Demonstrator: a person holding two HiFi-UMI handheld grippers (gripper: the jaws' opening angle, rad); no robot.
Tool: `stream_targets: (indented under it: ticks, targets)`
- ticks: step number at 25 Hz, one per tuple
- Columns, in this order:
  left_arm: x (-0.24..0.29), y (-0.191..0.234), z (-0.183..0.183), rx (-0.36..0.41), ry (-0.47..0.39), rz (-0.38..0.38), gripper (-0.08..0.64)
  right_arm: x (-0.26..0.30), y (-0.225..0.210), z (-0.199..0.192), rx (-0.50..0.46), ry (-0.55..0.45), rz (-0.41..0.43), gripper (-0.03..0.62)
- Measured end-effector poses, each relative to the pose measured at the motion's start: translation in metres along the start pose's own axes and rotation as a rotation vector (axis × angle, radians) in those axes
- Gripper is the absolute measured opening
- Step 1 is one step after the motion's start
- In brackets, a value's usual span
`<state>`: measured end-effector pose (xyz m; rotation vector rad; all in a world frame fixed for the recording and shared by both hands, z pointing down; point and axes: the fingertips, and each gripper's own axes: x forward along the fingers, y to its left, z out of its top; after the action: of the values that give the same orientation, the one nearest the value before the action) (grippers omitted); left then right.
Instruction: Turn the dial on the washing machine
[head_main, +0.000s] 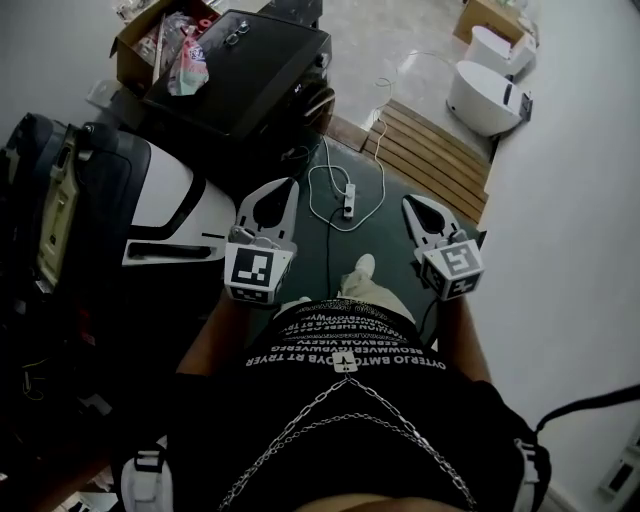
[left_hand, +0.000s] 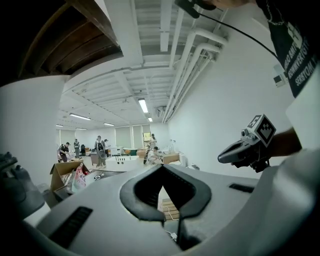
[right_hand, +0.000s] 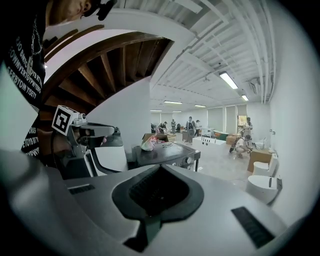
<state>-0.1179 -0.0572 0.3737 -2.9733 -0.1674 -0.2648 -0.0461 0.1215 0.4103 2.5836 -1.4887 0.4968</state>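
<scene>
Both grippers are up in front of my chest, side by side and apart, pointing away from me over the green floor (head_main: 395, 255). The left gripper (head_main: 288, 186) has its fingers (left_hand: 145, 192) clenched tip to tip and empty; in the left gripper view a sliver of floor shows through the hollow behind the tips. The right gripper (head_main: 411, 204) is clenched too, its fingers (right_hand: 155, 192) pressed together with nothing in them. The washer (head_main: 250, 75), a dark machine, stands on the floor ahead and to my left, well apart from both grippers. Its dial (right_hand: 189, 160) shows in the right gripper view as a small pale knob on the front panel, near the corner that faces me; neither gripper touches it. An open box (head_main: 150, 35) with bright packets in it sits at the washer's far left, at the level of its top. Between the grippers, farther out, a power strip (head_main: 348, 201) lies on the floor with a white cable looped beside it. Wooden slats (head_main: 430, 150) lie to the right of that. My shoe (head_main: 362, 268) shows just below the strip. Far down the room, several people (left_hand: 100, 150) stand or crouch among boxes.
</scene>
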Motion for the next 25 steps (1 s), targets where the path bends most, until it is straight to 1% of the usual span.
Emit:
stream_targets:
  ticks: [1,3,6,7,8,9,10,13,16,19,21,22,25]
  targets:
    - [0.01,0.001,0.003,0.007,0.006,0.011,0.006,0.005,-0.013,0.001,-0.007,-0.009,0.007,-0.003]
    - [0.032,0.002,0.012,-0.007,0.009,0.031,0.006,0.016,-0.037,0.002,-0.033,-0.017,0.017,-0.003]
    - [0.062,0.002,0.027,-0.03,0.003,0.056,0.006,0.031,-0.063,0.018,-0.064,-0.009,0.021,-0.003]
    - [0.071,0.0,0.032,-0.034,0.003,0.063,0.006,0.035,-0.071,0.021,-0.07,-0.008,0.03,0.017]
    - [0.08,-0.002,0.034,-0.036,0.005,0.07,0.006,0.039,-0.078,0.022,-0.077,-0.006,0.045,0.066]
    - [0.087,-0.004,0.035,-0.037,0.008,0.078,0.006,0.042,-0.084,0.022,-0.083,0.002,0.065,0.096]
    - [0.094,-0.007,0.036,-0.038,0.011,0.088,0.006,0.045,-0.089,0.023,-0.09,0.017,0.089,0.11]
    - [0.11,-0.012,0.045,-0.039,0.015,0.126,0.006,0.053,-0.1,0.026,-0.085,0.03,0.162,0.13]
    - [0.122,-0.016,0.041,-0.057,0.01,0.172,0.006,0.061,-0.117,0.019,-0.118,0.023,0.22,0.155]
    - [0.128,-0.019,0.04,-0.066,0.014,0.215,0.006,0.07,-0.125,0.012,-0.149,0.045,0.291,0.184]
    - [0.129,-0.022,0.037,-0.066,0.036,0.237,0.006,0.075,-0.127,0.009,-0.171,0.059,0.316,0.227]
    - [0.129,-0.022,0.037,-0.062,0.044,0.247,0.006,0.077,-0.127,0.009,-0.179,0.058,0.325,0.238]
    - [0.128,-0.015,0.034,-0.062,0.047,0.278,0.006,0.087,-0.127,0.012,-0.186,0.044,0.359,0.239]
